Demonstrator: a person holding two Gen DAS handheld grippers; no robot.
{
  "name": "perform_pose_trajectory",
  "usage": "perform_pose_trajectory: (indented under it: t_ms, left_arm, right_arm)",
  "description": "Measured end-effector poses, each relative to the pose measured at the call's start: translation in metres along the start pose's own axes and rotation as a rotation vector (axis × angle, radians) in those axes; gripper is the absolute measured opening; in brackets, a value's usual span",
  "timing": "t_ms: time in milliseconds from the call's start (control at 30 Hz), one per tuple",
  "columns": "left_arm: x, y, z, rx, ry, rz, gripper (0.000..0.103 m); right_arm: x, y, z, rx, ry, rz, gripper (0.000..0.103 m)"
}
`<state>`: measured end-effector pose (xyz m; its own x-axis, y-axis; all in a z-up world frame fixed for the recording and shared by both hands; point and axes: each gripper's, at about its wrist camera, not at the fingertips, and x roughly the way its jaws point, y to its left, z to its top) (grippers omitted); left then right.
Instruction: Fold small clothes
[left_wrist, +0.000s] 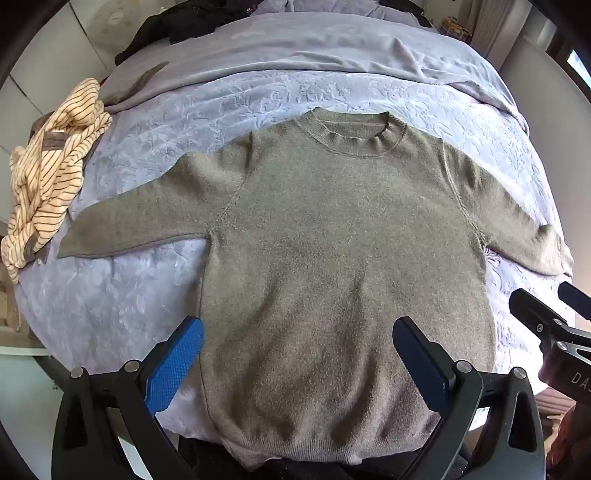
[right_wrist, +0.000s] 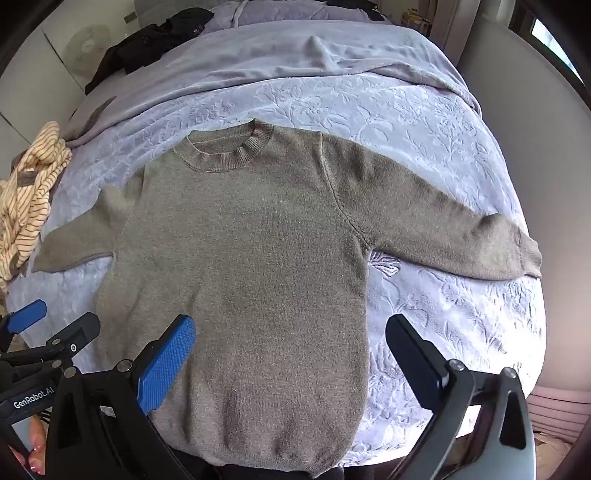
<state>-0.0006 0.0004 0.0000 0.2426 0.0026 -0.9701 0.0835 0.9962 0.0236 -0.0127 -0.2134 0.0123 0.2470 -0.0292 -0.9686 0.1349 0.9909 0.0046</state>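
A grey-brown knit sweater (left_wrist: 332, 236) lies flat and face up on the bed, collar away from me, both sleeves spread out to the sides; it also shows in the right wrist view (right_wrist: 251, 258). My left gripper (left_wrist: 297, 332) is open and empty, held above the sweater's lower body near the hem. My right gripper (right_wrist: 290, 330) is open and empty, above the lower right side of the sweater. Each gripper shows at the edge of the other's view: the right one (left_wrist: 543, 306) and the left one (right_wrist: 55, 321).
The bed has a lilac embossed cover (left_wrist: 147, 295) with a plain lilac blanket (left_wrist: 295, 44) further back. A crumpled cream striped garment (left_wrist: 48, 177) lies at the left edge. Dark clothes (left_wrist: 177, 26) lie at the far left corner. The bed's front edge is just under the grippers.
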Motion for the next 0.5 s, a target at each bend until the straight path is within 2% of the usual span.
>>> perform_pose_trajectory:
  t_ms: [200,500]
  left_arm:
    - [-0.0022,0.0001,-0.001,-0.004,-0.016,0.034,0.102]
    - [-0.0047,0.0021,-0.0025,-0.014,-0.029,0.016,0.102]
  right_arm:
    - [-0.0046,0.0049,-0.0015,-0.021,-0.019,-0.008,0.103]
    - [-0.0063,0.0072,-0.0024,-0.034,-0.027,-0.008,0.103]
